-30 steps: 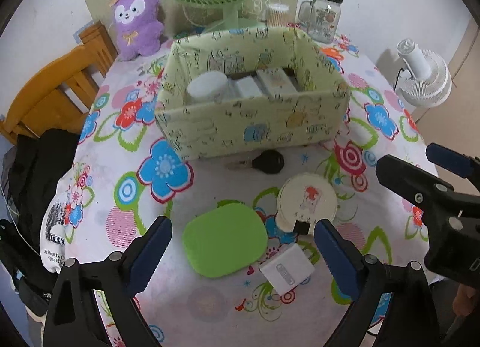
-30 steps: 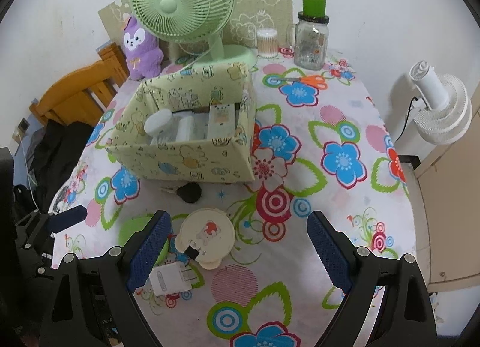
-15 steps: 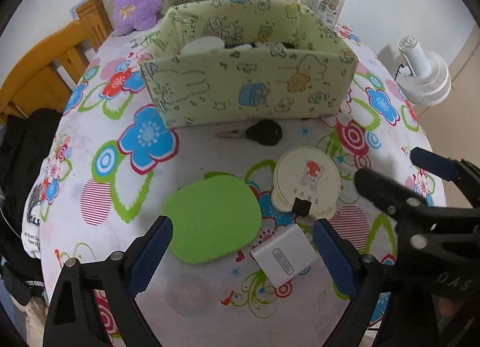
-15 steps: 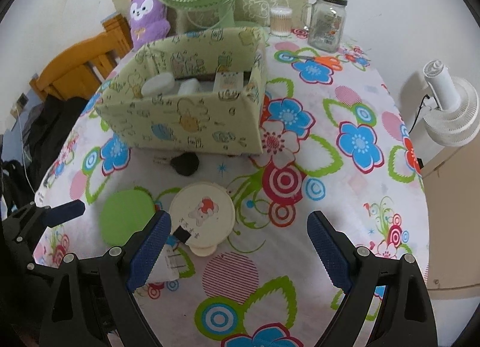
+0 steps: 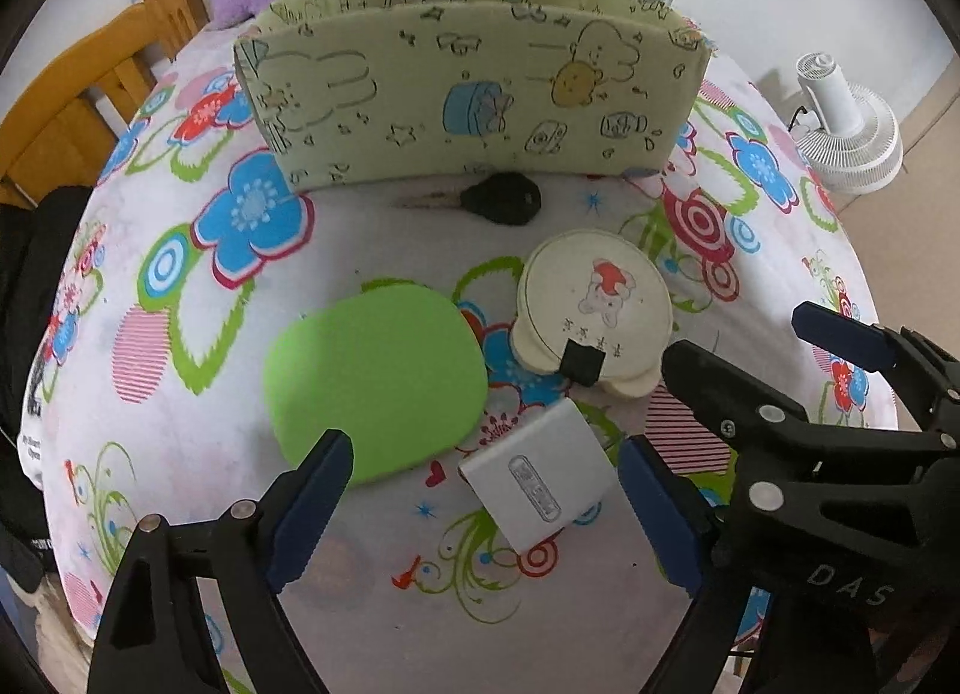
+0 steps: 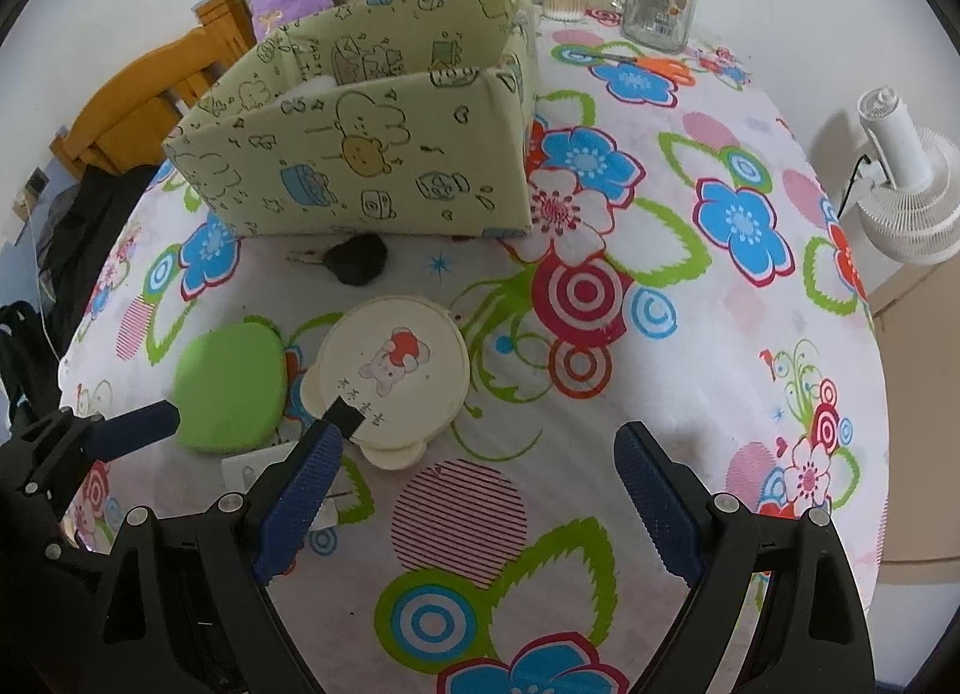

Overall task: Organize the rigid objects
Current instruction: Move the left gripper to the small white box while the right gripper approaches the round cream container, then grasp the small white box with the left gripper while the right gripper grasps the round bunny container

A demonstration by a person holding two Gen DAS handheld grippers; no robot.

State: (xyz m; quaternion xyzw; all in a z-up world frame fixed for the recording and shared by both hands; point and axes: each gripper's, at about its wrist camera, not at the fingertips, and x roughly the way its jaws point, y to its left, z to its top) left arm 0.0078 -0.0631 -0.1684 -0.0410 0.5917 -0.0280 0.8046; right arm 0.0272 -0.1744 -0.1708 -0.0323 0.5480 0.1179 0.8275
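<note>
Now lower, left gripper [image 5: 485,505] fingers closing.

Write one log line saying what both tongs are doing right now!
left tongs: closing, white charger between, untouched | right tongs: open, empty | green case, round cream case, key: on table | box: behind

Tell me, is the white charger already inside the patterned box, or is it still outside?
Outside. The white charger lies flat on the flowered tablecloth, near the green pad, well short of the patterned box.
</note>
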